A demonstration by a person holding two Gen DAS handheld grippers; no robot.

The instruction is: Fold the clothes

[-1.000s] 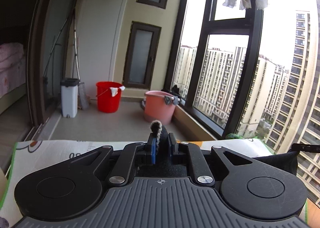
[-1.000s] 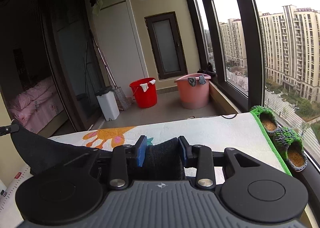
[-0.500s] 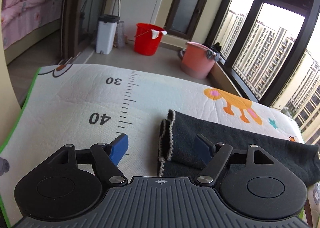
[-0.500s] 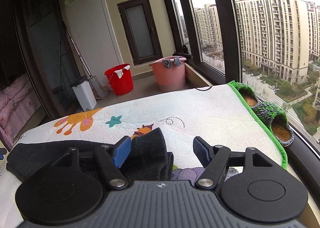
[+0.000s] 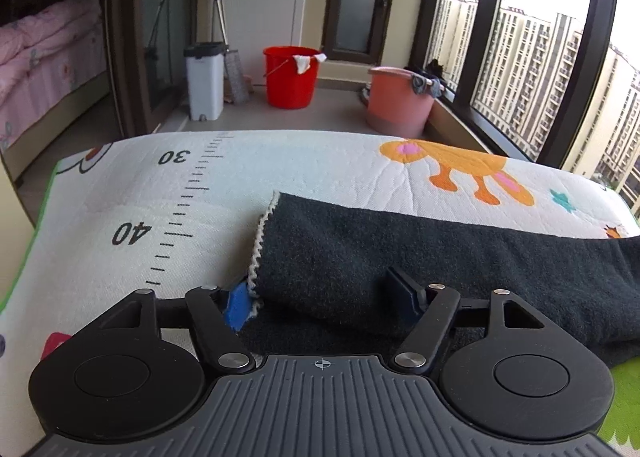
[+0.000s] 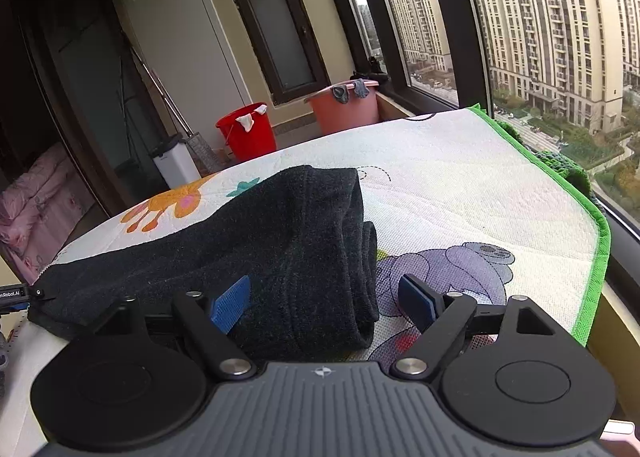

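A dark grey knitted garment (image 5: 420, 253) lies folded in a long strip across the printed play mat (image 5: 168, 193). Its left end has a pale stitched edge. My left gripper (image 5: 320, 301) is open, its blue pads spread either side of that left end, low against the cloth. In the right wrist view the same garment (image 6: 256, 241) ends in a thick folded stack. My right gripper (image 6: 324, 301) is open there, one pad over the cloth and the other over bare mat (image 6: 480, 193). Neither gripper holds anything.
Beyond the mat stand a red bucket (image 5: 291, 77), a pink tub (image 5: 398, 101) and a white bin (image 5: 205, 80) on the balcony floor. A window runs along the right. The mat's green edge (image 6: 592, 241) drops off at the right. A pink bed (image 5: 44, 57) lies at left.
Both grippers were shut on the garment and held it up a second ago. They lowered it onto the mat, opened and let go, and now sit low around its two ends.
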